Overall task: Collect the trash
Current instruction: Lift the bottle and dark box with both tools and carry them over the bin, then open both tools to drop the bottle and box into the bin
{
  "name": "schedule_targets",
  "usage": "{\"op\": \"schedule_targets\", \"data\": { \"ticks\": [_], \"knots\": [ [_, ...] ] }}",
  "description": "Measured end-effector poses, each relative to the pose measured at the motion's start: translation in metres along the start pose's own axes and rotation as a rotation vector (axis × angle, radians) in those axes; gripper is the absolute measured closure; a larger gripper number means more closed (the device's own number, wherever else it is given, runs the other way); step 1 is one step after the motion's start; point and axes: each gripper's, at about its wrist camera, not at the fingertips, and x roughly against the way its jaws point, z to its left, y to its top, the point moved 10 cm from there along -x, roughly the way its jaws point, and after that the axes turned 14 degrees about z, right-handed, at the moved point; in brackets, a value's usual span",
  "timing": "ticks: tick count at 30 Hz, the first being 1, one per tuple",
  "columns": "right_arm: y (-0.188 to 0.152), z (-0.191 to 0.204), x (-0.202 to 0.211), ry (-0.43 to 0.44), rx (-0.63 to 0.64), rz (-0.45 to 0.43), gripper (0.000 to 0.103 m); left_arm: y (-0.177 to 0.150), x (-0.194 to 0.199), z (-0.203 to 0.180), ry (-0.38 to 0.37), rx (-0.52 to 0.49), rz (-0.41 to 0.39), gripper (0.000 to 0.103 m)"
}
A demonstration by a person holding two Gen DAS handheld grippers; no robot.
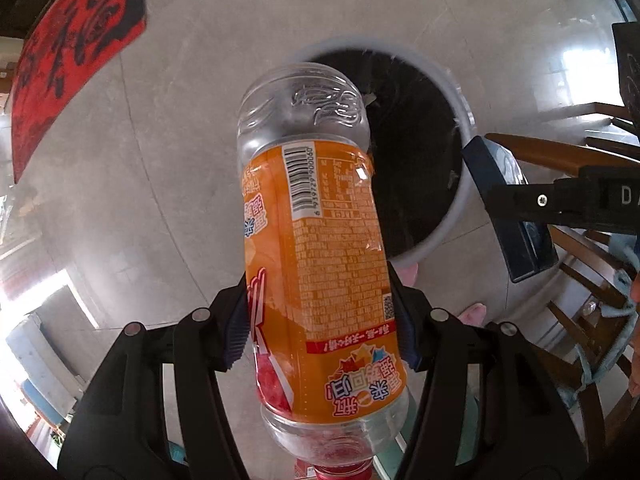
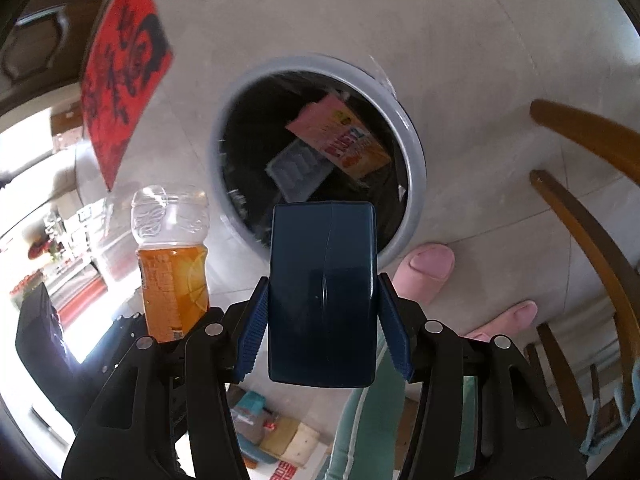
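While both grippers pointed steeply down at the grey tiled floor (image 1: 160, 128), each held a piece of trash above a round grey-rimmed trash bin (image 2: 412, 148) lined with a black bag. The left gripper (image 1: 322, 320) was clamped on an empty clear plastic bottle (image 1: 316, 216) with an orange label, its blue ribbed pads pressing the label on both sides, the red cap toward the camera and the bottle's base reaching over the bin's near rim. The right gripper (image 2: 322, 320) gripped a dark blue box (image 2: 322, 292) between its pads, the box's far end overlapping the bin's opening. Inside the bin lay a pink and orange carton (image 2: 340, 136) and a pale plastic tray (image 2: 298, 166). A red paper banner (image 2: 124, 80) with black characters lay on the floor beside the bin. Curved wooden chair rails (image 2: 592, 136) stood at the right, and toes of a foot in a pink slipper (image 2: 428, 268) showed just beside the bin.
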Motion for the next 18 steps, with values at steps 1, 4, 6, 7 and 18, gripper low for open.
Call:
{"op": "schedule_targets", "data": {
  "ticks": [1, 4, 6, 7, 18],
  "knots": [
    [0.005, -0.002, -0.003, 0.006, -0.007, 0.000, 0.050, 0.003, -0.007, -0.001, -0.006, 0.009, 0.008, 0.047],
    [0.017, -0.005, -0.011, 0.023, -0.011, 0.007, 0.050, 0.009, -0.022, -0.004, -0.004, 0.014, 0.031, 0.047],
    [0.021, -0.007, -0.018, 0.027, -0.002, 0.020, 0.049, 0.011, -0.028, -0.004, 0.040, 0.007, 0.043, 0.046],
    [0.022, -0.010, -0.022, 0.032, -0.009, 0.035, 0.048, 0.013, -0.031, -0.004, 0.049, 0.005, 0.048, 0.046],
    [0.018, -0.010, 0.015, 0.103, -0.043, -0.034, 0.032, 0.003, -0.021, -0.007, 0.072, 0.046, 0.044, 0.023]
  ]
}}
